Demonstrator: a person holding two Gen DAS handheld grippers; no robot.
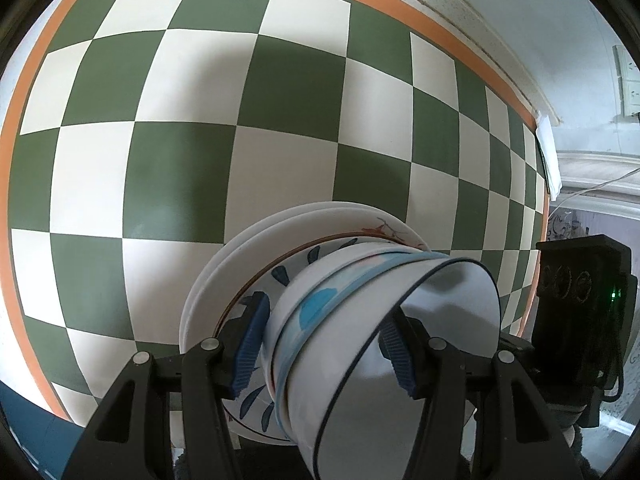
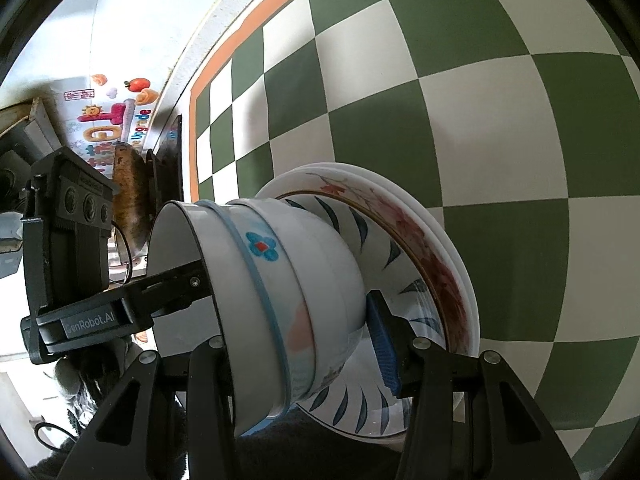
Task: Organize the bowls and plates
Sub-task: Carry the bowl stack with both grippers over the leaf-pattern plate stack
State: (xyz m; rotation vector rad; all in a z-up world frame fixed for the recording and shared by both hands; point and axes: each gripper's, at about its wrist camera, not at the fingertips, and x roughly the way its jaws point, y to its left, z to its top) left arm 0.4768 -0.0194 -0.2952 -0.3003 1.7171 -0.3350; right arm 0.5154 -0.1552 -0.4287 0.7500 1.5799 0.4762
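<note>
Several nested bowls [image 1: 320, 312] stand on a pile of plates [image 1: 224, 276] on the checkered cloth. The top bowl [image 1: 452, 300] is white with a dark rim; below it sits one with a blue flower [image 2: 262, 246]. The plates include a blue-leaf one [image 2: 400, 248] and a red-flowered one [image 2: 440, 248]. My left gripper [image 1: 324, 312] is shut on the bowls' wall, one pad outside and one inside. My right gripper [image 2: 296, 308] grips the opposite wall the same way, its inner finger hidden in the bowl. Each gripper's body shows in the other's view.
The green and cream checkered tablecloth [image 1: 280, 100] with an orange border [image 1: 440, 20] covers the table. A white wall with a socket [image 1: 628, 84] lies past its far edge. Colourful stickers [image 2: 112, 116] and a brown wooden object [image 2: 128, 192] stand beyond the table's edge in the right wrist view.
</note>
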